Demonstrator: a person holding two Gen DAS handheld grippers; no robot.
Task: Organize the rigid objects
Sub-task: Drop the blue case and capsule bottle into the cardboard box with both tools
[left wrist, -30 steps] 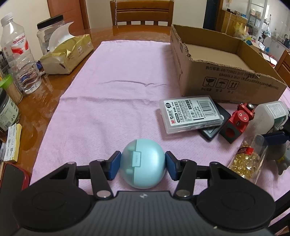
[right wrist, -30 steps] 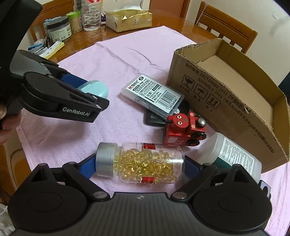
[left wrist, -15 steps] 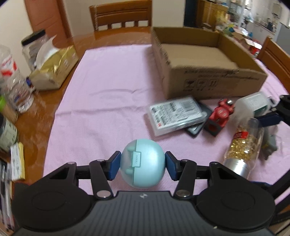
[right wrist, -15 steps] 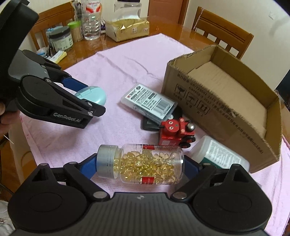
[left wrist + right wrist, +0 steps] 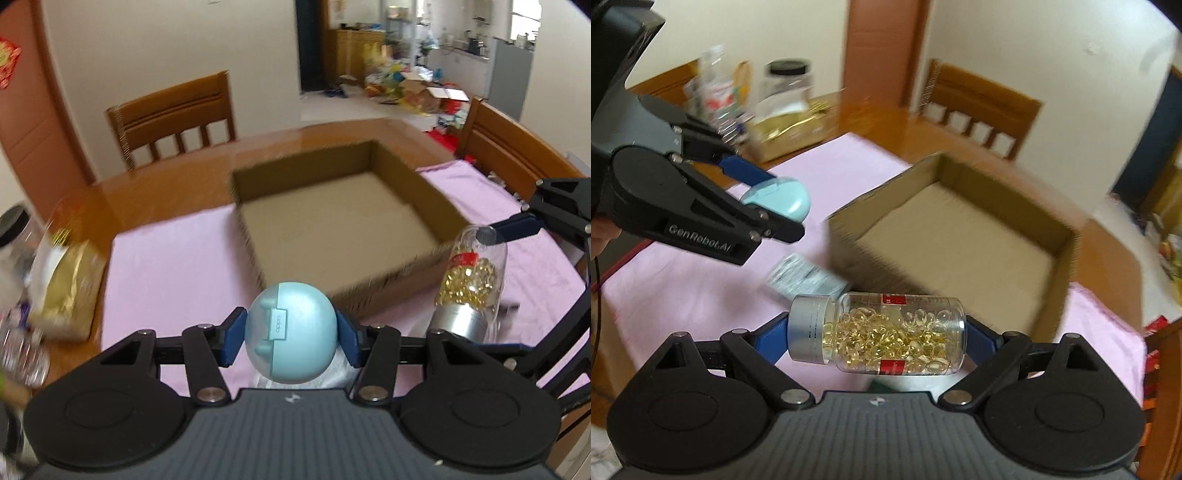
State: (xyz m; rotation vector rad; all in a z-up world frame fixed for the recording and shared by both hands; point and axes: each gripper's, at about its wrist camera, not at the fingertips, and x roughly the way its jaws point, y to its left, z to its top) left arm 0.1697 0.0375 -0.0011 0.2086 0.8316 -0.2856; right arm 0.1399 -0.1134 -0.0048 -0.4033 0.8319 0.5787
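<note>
Jaws of the left gripper (image 5: 291, 334) are clamped on a smooth, rounded pale-blue earbud case (image 5: 291, 332), its blue pads pressing the two sides and a small hinge tab facing the camera. It is held in the air just in front of the near wall of the cardboard box (image 5: 439, 210), an open, shallow tray of brown corrugated board with ragged torn edges and a bare floor.

Jaws of the right gripper (image 5: 877, 334) pinch a clear plastic pill bottle (image 5: 886, 334) end to end, one pad on the ribbed silver cap and one on the base. It lies sideways in the grip, part-filled with glossy amber softgels, with a red label band. It hangs near the box's front corner, above the cloth.

A soft pink cloth (image 5: 177, 254) covers the glossy wooden worktop (image 5: 147, 192). From the right wrist view, a flat barcoded plastic case (image 5: 801, 277) lies blurred on the cloth beside the box. At the left edge sits a gold foil tissue pack (image 5: 66, 284), and a slatted wooden chair (image 5: 173, 118) stands behind the worktop.
</note>
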